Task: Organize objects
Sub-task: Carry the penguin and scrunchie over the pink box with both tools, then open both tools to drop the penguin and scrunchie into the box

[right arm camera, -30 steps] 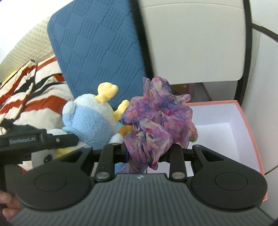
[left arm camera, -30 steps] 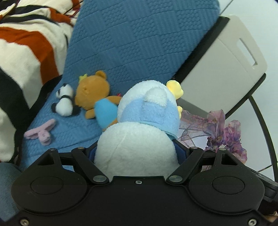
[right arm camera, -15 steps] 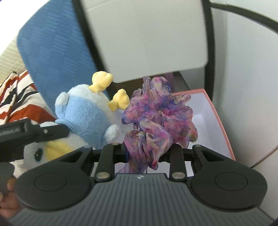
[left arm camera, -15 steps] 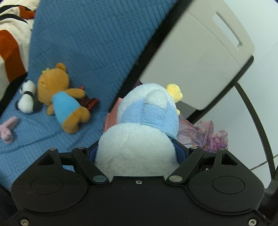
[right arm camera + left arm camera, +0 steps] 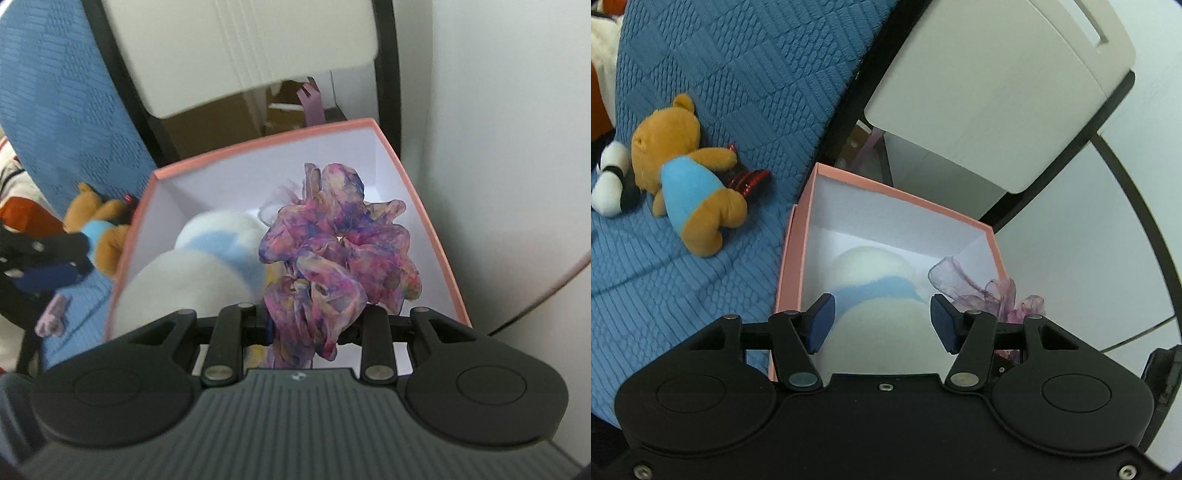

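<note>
Left view: the left claw [image 5: 882,321] stands released, jaws just narrowed, pads clear of the plush [image 5: 875,291], seemingly dropped ahead into the box [image 5: 790,251]. Right view: the right claw [image 5: 314,325] grasps the scrunchie [image 5: 340,251] above the box [image 5: 436,236] for release.

White and light-blue plush [image 5: 882,295] lying inside pink box [image 5: 897,192] at lower centre, purple-pink gauzy scrunchie [image 5: 332,258] bunched at frame centre above box's right half, brown bear [image 5: 690,177] on blue quilt, left.
</note>
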